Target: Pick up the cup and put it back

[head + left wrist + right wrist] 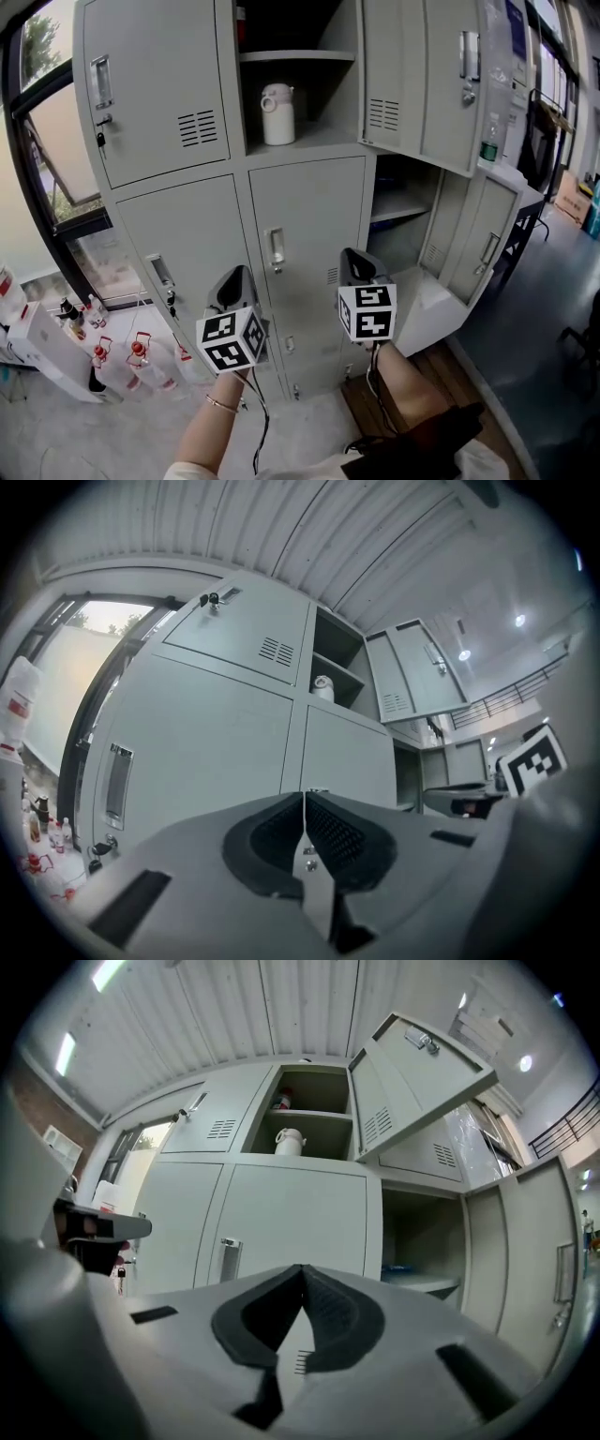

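A white lidded cup (277,114) stands on the lower shelf of the open upper locker (300,141), well above both grippers. It also shows small in the left gripper view as the cup (322,688) and in the right gripper view as the cup (289,1141). My left gripper (234,281) is held low in front of the closed lower locker doors, jaws shut with nothing between them (303,792). My right gripper (356,261) is beside it at about the same height, also shut and empty (302,1267). Both point up at the lockers.
The upper locker's door (422,75) swings out to the right of the cup. A lower right locker (403,216) is open too, its door (487,248) standing out. Several bottles (122,361) and a white box (47,352) sit on the floor at left.
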Demonstrator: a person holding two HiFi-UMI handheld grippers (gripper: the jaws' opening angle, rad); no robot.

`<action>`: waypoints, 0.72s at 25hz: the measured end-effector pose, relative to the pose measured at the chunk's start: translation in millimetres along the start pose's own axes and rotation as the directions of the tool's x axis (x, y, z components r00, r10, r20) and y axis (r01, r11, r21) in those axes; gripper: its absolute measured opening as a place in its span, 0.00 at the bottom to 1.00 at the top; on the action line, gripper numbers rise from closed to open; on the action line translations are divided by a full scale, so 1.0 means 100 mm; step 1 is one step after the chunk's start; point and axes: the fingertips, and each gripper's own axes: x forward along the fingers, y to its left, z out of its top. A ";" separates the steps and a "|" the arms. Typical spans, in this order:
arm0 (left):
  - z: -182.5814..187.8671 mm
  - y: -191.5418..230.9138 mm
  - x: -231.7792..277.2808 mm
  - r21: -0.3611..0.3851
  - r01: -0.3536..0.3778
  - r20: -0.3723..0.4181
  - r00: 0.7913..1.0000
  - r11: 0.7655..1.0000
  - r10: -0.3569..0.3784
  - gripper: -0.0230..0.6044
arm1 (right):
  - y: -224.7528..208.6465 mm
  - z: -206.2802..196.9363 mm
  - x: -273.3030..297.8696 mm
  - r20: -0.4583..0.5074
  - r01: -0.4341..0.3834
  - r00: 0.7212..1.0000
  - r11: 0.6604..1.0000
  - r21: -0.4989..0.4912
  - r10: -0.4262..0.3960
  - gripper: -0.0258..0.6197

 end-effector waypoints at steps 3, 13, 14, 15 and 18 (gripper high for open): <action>-0.08 -0.06 -0.07 0.022 0.006 0.013 1.000 1.000 -0.006 0.05 | 0.00 -0.15 -0.09 -0.018 -0.008 1.000 1.000 0.023 0.009 0.03; -0.35 -0.16 -0.18 0.011 -0.064 0.015 0.998 0.998 0.064 0.05 | -0.16 -0.49 -0.29 -0.063 -0.042 0.997 0.995 0.089 0.048 0.03; -0.36 -0.17 -0.18 0.008 -0.071 0.016 0.997 0.997 0.071 0.05 | -0.18 -0.50 -0.29 -0.063 -0.046 0.997 0.995 0.089 0.052 0.03; -0.37 -0.19 -0.19 0.004 -0.077 0.016 0.997 0.997 0.077 0.05 | -0.20 -0.51 -0.29 -0.064 -0.053 0.996 0.994 0.091 0.059 0.03; -0.42 -0.25 -0.21 -0.008 -0.093 0.012 0.996 0.996 0.093 0.05 | -0.24 -0.53 -0.30 -0.068 -0.076 0.994 0.992 0.097 0.083 0.03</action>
